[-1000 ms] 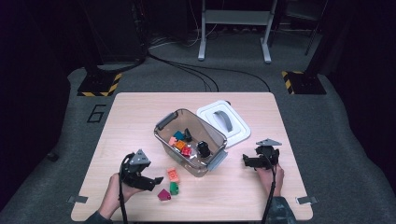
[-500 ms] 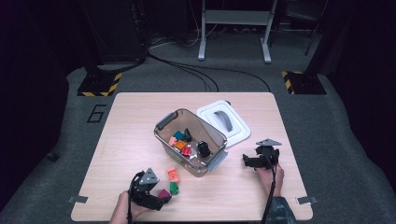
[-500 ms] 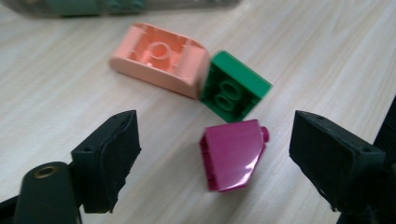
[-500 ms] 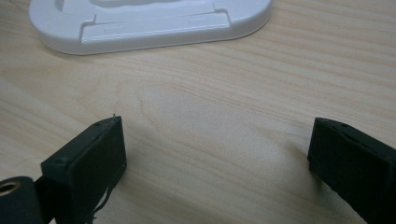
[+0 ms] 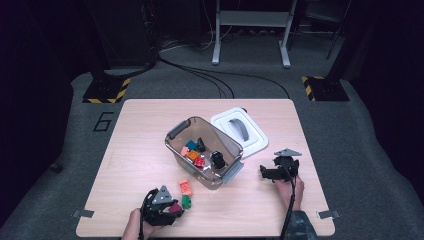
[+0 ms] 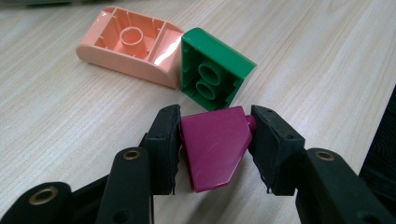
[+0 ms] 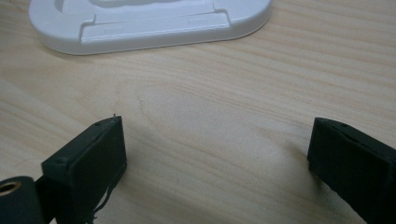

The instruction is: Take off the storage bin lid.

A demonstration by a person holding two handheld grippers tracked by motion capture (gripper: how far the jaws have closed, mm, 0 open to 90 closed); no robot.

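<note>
Left tongs (image 5: 172, 210) around a magenta block (image 5: 175, 206) (beside green block (image 5: 186, 201)), near the table's (image 5: 140, 145) front edge.

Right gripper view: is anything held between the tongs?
No. The right tongs stand wide apart over bare table, with nothing between them; the white lid lies farther off.

Three toy bricks lie loose near the desk's front left: one magenta brick (image 6: 215, 149), one green brick (image 6: 215, 70) and one peach brick (image 6: 130, 44). One clear bin (image 5: 202, 150) stands mid-desk, holding several more small pieces, too jumbled to count. One white lid (image 5: 240, 131) lies right of it. Two grippers: left gripper (image 5: 167, 210), right gripper (image 5: 267, 173).
</note>
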